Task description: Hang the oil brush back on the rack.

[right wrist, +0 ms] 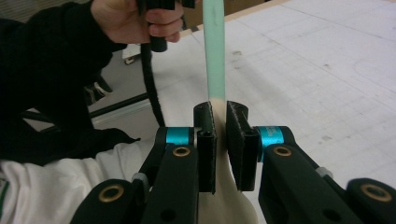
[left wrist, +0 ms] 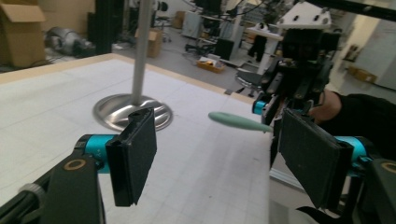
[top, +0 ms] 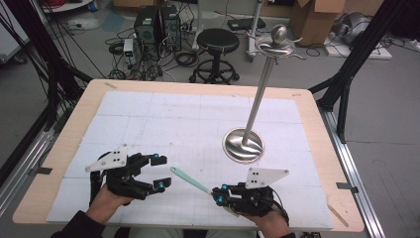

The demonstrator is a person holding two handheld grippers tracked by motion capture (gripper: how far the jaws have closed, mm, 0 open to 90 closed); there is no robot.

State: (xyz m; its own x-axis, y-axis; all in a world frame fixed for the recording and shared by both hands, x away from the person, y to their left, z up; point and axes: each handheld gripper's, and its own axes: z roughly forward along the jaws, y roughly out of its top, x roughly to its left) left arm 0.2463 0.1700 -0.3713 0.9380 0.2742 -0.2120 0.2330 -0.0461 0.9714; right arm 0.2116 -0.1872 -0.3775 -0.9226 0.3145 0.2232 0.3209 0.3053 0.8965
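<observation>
A spatula (top: 190, 181) with a mint-green handle and a cream blade is clamped in my right gripper (top: 219, 195) near the table's front edge. In the right gripper view the jaws press on the spatula (right wrist: 214, 51) where green meets cream, with my right gripper (right wrist: 221, 140) shut and the handle pointing away. My left gripper (top: 160, 172) hovers at the front left, jaws wide apart and empty. The left gripper view looks between those open jaws (left wrist: 215, 158) toward the handle tip (left wrist: 238, 122), which stays well beyond the pads.
A polished metal stand (top: 242, 145) with a round base, tall pole and hooked top rises right of the table's centre; its base (left wrist: 116, 109) shows past the left jaw. A white gridded mat (top: 163, 119) covers the wooden table. A stool and boxes stand behind.
</observation>
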